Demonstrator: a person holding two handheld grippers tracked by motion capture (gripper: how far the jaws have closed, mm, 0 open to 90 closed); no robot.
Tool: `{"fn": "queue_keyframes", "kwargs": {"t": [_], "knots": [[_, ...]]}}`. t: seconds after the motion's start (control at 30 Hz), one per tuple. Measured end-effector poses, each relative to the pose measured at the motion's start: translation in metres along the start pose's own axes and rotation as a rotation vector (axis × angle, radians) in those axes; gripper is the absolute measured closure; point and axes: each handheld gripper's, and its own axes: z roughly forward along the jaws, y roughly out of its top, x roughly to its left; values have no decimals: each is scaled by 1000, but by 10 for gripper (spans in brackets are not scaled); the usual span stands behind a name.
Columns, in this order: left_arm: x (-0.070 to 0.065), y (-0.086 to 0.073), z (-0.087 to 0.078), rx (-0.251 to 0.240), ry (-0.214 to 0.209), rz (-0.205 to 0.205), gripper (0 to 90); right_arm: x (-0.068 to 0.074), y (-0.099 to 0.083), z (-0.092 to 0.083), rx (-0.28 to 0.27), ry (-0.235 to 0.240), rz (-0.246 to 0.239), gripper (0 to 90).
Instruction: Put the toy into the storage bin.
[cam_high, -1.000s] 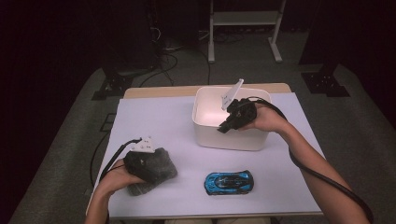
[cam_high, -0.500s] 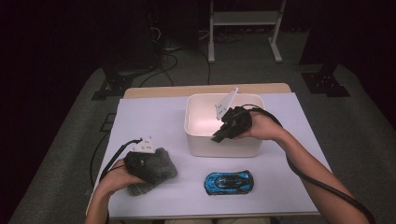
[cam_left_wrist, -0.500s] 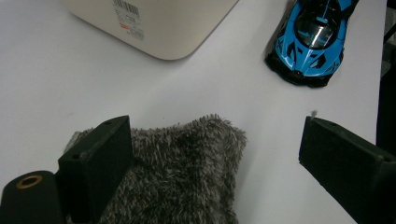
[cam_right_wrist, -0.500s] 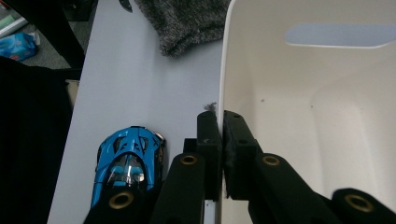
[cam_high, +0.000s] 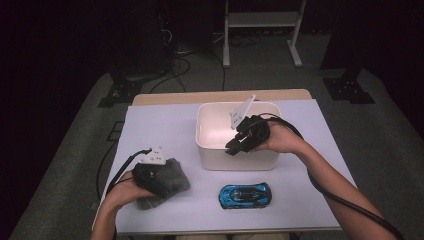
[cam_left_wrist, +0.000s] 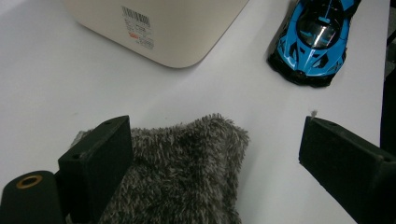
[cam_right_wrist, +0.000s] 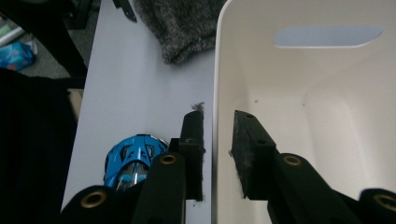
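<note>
White bin (cam_high: 235, 157), blue-and-black toy car (cam_high: 245, 195), mottled grey fuzzy cloth (cam_left_wrist: 182, 172), table cover (cam_high: 165, 130) seemingly pale lilac

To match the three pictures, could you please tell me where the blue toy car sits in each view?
High view: blue toy car at lower centre, in front of the white bin.
Left gripper view: top right.
Right gripper view: lower left, partly hidden by the gripper.
Shared landmark: the white bin.

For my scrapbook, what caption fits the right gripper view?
Right gripper astride the white plastic bin's wall, jaws just easing open.
</note>
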Motion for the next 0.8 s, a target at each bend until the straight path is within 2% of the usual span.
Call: {"fn": "queue_keyframes", "kwargs": {"t": [0.13,0.27,0.47,0.6,0.67,0.8], "knots": [[-2,1,0,-4,9,10,94,6,-1,-12,-48,-17,7,634],[-3,1,2,-2,15,16,94,18,-3,-27,-101,-46,18,496],[-7,2,2,-15,14,16,94,38,-10,-38,-138,-51,20,366],[-8,3,2,-17,17,25,94,55,-19,-35,-144,-46,9,302],[-8,3,1,-6,18,42,94,62,-23,-31,-143,-44,2,273],[-9,3,0,-15,19,37,72,72,-34,-19,-135,-25,6,245]]}}
